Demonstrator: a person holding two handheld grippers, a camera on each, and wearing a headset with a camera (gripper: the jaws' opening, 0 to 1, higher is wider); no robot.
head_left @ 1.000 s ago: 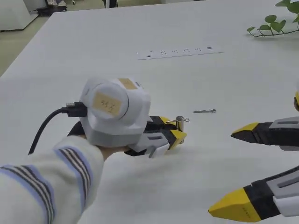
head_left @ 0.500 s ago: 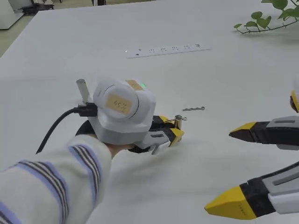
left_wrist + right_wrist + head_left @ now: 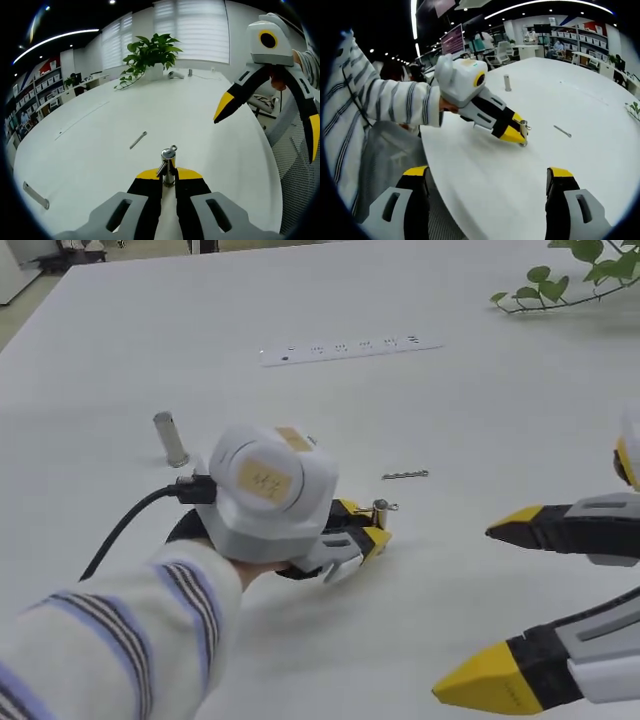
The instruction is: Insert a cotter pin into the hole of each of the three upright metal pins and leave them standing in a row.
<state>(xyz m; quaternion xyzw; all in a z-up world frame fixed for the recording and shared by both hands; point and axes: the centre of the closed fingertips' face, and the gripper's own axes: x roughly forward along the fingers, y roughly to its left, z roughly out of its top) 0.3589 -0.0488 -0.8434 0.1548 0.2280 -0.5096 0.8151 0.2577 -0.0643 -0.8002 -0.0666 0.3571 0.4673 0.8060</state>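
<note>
My left gripper (image 3: 377, 525) is shut on a short upright metal pin (image 3: 168, 166) that stands on the white table, with a cotter pin through its top (image 3: 385, 505). In the right gripper view that same pin (image 3: 523, 131) sits at the yellow tips. A second metal pin (image 3: 170, 438) stands alone at the left, also seen far off (image 3: 507, 82). A loose cotter pin (image 3: 404, 475) lies flat just beyond the held pin (image 3: 138, 140) (image 3: 562, 131). My right gripper (image 3: 500, 605) hangs open at the right, apart from everything (image 3: 265, 112).
A white power strip (image 3: 350, 346) lies across the far side of the table. Plant leaves (image 3: 555, 280) reach in at the far right corner. A black cable (image 3: 130, 525) trails from the left gripper toward the person's striped sleeve (image 3: 110, 640).
The head camera has shifted, bringing the second upright pin into sight at the left. The left gripper stays shut on its pin; the right gripper stays open.
</note>
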